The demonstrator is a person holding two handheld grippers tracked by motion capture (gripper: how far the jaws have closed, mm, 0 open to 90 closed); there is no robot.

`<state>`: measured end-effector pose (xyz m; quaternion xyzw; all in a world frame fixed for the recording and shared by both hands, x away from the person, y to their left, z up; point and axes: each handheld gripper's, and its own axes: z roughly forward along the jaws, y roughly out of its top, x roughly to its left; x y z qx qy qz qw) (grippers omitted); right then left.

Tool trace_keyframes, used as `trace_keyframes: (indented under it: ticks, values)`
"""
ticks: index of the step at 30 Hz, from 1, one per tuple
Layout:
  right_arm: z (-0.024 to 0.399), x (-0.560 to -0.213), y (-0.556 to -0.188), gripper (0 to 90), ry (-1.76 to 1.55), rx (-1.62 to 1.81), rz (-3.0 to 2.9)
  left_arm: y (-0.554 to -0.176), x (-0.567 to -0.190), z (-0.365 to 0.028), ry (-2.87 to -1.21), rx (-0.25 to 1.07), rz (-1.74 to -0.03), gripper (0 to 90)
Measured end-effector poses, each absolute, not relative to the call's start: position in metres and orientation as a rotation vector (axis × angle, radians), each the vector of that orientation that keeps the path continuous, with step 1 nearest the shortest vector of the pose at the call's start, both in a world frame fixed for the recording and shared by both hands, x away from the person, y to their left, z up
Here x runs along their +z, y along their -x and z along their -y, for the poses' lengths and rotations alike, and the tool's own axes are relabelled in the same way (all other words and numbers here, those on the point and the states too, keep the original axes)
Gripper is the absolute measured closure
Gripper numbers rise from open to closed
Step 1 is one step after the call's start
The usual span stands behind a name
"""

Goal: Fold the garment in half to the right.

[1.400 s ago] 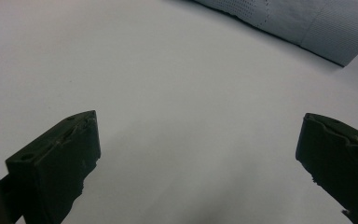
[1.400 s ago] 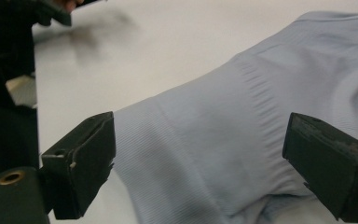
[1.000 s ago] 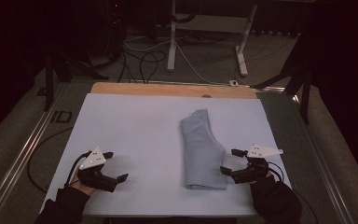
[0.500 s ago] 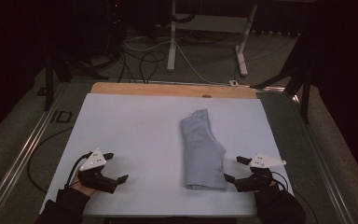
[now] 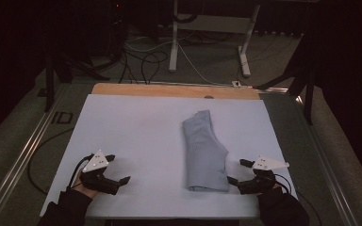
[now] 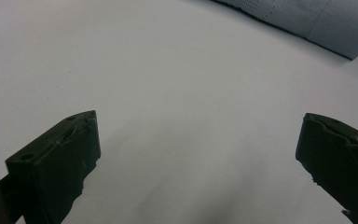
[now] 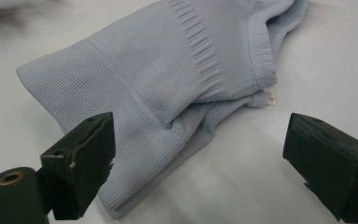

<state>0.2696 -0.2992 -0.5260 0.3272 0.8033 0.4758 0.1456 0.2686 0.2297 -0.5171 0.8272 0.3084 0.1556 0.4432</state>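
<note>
A folded light blue garment (image 5: 204, 149) lies on the white table cover (image 5: 136, 127), right of centre, its long side running away from me. The right gripper view looks at its ribbed hem and folded edges (image 7: 168, 79) close up. My right gripper (image 5: 239, 172) rests open at the garment's near right corner, jaws wide apart, nothing between them. At the near left of the cover my left gripper (image 5: 118, 169) is open too, holding nothing. The garment's corner (image 6: 307, 21) shows far off in the left gripper view.
A wooden strip (image 5: 174, 90) edges the table's far side. Beyond it, cables (image 5: 146, 61) and a white stand's legs (image 5: 207, 42) sit on the dark floor. A metal rail (image 5: 23, 155) runs along the left side.
My right gripper has drawn back toward the near edge and now sits lower, by the garment's near right corner. The left gripper has barely moved.
</note>
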Motion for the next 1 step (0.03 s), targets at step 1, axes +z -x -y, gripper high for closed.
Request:
trace_keyframes:
  ticks: [1]
  values:
    - [0.2993,-0.5261,-0.2698,9.3,-0.944,1.369,-2.314,-0.2682,-0.5167,-0.2294,-2.049,0.389,-0.765,1.1]
